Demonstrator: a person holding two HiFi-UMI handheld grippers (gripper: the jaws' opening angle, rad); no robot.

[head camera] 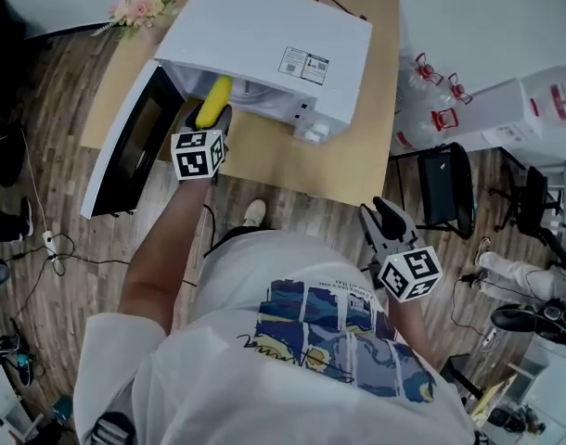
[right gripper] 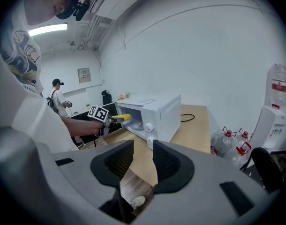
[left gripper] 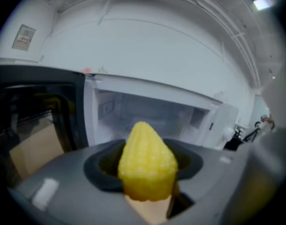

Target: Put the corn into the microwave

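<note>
Corn [head camera: 214,98] in left gripper [head camera: 209,121], tip seemingly inside microwave [head camera: 264,35] mouth

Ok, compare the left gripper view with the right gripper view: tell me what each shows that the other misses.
Left only: the corn close up, clamped in the left gripper's jaws, with the microwave cavity straight ahead. Right only: the right gripper, jaws apart and empty, the water bottles and the wooden table. Both: the microwave, door open, and the corn.

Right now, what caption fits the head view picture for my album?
Left hand-held gripper holds yellow corn at the mouth of the open microwave.
</note>
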